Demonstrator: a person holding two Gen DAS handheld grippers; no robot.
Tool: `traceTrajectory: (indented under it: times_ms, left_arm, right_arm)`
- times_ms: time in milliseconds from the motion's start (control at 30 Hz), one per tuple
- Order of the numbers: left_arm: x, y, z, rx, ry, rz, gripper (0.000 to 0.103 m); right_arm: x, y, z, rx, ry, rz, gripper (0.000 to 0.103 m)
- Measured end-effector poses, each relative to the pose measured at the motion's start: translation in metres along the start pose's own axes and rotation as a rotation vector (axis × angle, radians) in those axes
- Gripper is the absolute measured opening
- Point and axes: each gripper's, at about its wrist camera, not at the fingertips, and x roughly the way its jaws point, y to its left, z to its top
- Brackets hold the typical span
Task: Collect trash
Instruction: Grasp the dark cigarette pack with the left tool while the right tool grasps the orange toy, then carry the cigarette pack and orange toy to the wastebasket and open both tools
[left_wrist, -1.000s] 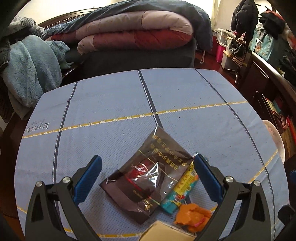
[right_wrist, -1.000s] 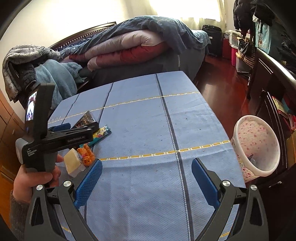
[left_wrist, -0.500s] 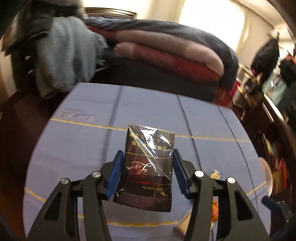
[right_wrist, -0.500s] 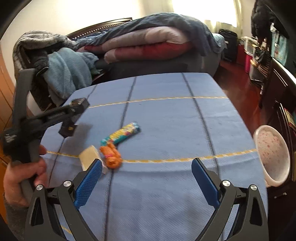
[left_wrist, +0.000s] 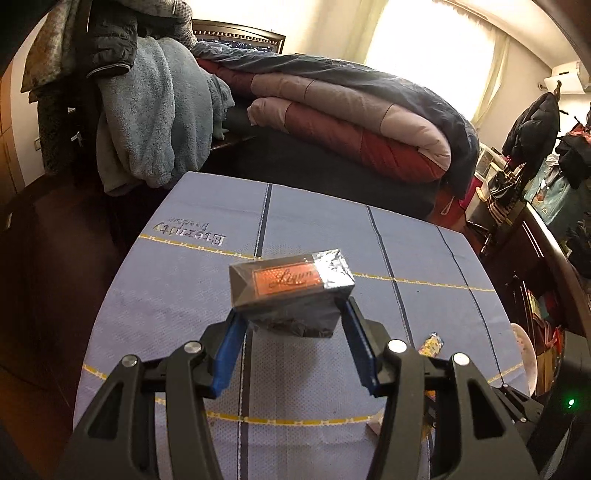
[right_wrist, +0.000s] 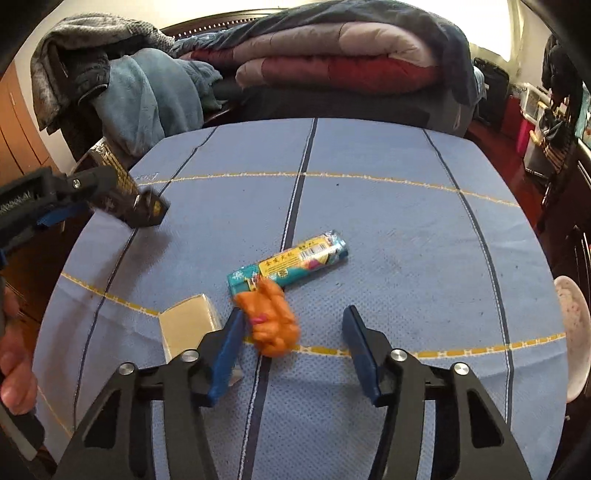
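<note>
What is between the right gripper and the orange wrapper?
Nothing visible. The crumpled orange wrapper lies on the blue tablecloth, right by the left finger of the right hand-held gripper, whose jaws have just been closing without pressing it yet.

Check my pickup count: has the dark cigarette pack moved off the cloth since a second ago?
Yes. The cigarette pack, earlier flat on the blue tablecloth, is now lifted above it, clamped in the left gripper.

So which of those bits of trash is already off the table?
The dark cigarette pack, clamped in the left gripper. The teal wrapper, orange wrapper and pale packet lie on the blue cloth.
</note>
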Motion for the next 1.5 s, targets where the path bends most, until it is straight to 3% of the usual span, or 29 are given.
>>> traceTrajectory:
  times_ms: [67,233,367,700,1067,1500]
  left_arm:
    - [-0.002,0.000,0.000,0.003,-0.003,-0.007,0.054]
    - [-0.002,0.002,-0.001,-0.002,-0.003,-0.021,0.052]
    - [-0.009,0.005,-0.003,-0.033,-0.005,-0.083,0.051]
    - [-0.047,-0.023,-0.001,0.031,-0.071,-0.107,0.051]
    - [-0.073,-0.089,-0.006,0.149,-0.102,-0.175,0.051]
    - [-0.080,-0.191,-0.020,0.288,-0.112,-0.296,0.052]
  right_arm:
    - [-0.001,0.000,-0.001,-0.002,0.002,0.018,0.031]
    - [-0.012,-0.003,-0.003,0.005,-0.020,0.024,0.031]
    - [-0.025,-0.006,-0.006,0.010,-0.040,0.036,0.031]
    - [-0.055,-0.024,-0.015,0.050,-0.076,0.062,0.031]
    - [-0.088,-0.061,-0.033,0.109,-0.126,0.045,0.031]
    - [-0.120,-0.137,-0.059,0.238,-0.175,-0.019,0.031]
